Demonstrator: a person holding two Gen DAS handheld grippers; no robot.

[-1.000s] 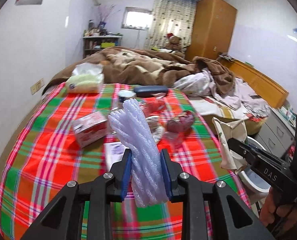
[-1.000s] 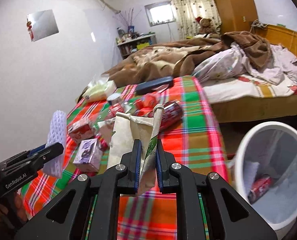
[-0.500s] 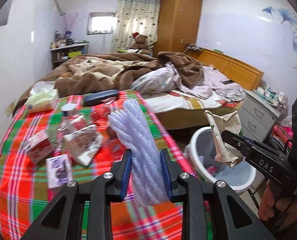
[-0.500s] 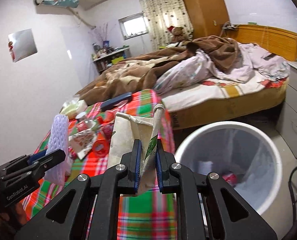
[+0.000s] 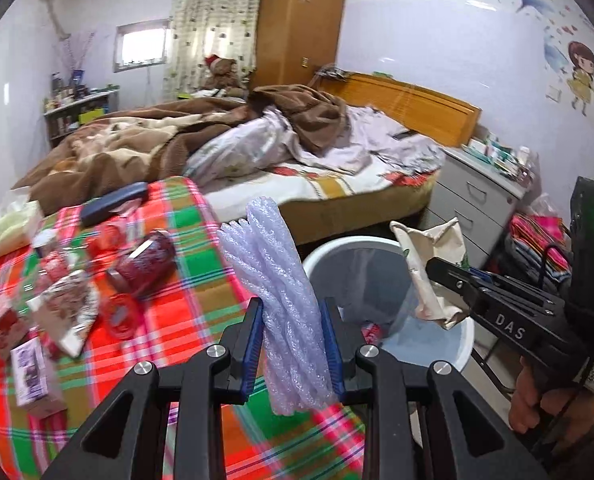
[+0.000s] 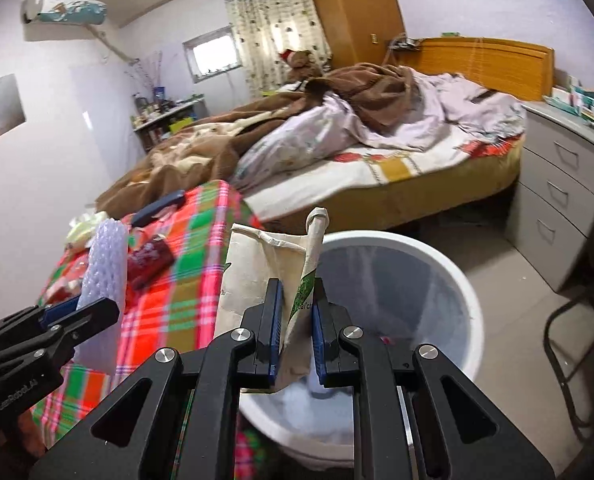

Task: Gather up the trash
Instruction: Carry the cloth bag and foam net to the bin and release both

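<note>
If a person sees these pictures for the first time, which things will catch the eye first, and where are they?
First, the two grippers in front: the left gripper is shut on a white foam net, and the right gripper is shut on a beige paper bag. Just behind the bag stands a white bin on the floor. To the left is the bright checked cloth, strewn with red wrappers and a red can.

Foam net hides bin rim at 9 o'clock; bag print unreadable; tablecloth blurred at 6 o'clock.
</note>
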